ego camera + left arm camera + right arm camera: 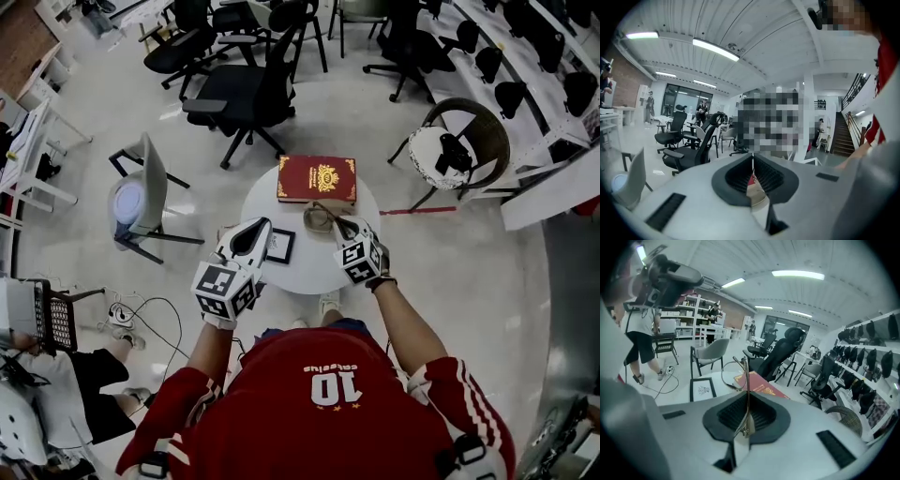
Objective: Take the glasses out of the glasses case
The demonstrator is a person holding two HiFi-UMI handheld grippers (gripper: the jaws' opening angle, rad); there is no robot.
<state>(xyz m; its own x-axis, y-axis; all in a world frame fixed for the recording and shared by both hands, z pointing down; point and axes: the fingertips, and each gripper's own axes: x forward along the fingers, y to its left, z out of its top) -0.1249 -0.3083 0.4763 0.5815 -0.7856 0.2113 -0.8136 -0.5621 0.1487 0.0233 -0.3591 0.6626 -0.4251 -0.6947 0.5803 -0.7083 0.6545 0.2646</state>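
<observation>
The red glasses case [317, 179] with a gold emblem lies closed at the far edge of the round white table [309, 272]. In front of it, thin gold wire glasses [322, 217] hang just above the table, and my right gripper [343, 226] is shut on one temple. The right gripper view shows that temple [747, 380] clamped upright between the jaws of the right gripper [747, 401], with a lens rim sticking out over the red case [761, 386]. My left gripper [254, 235] is over the table's left side, shut with nothing in it [752, 161], and points out at the room.
A small black-framed picture [278, 246] lies on the table by the left gripper. Black office chairs [239, 94] stand beyond the table, a grey chair [141, 192] to the left, and a round wicker chair [459, 145] to the right. A person sits at the lower left.
</observation>
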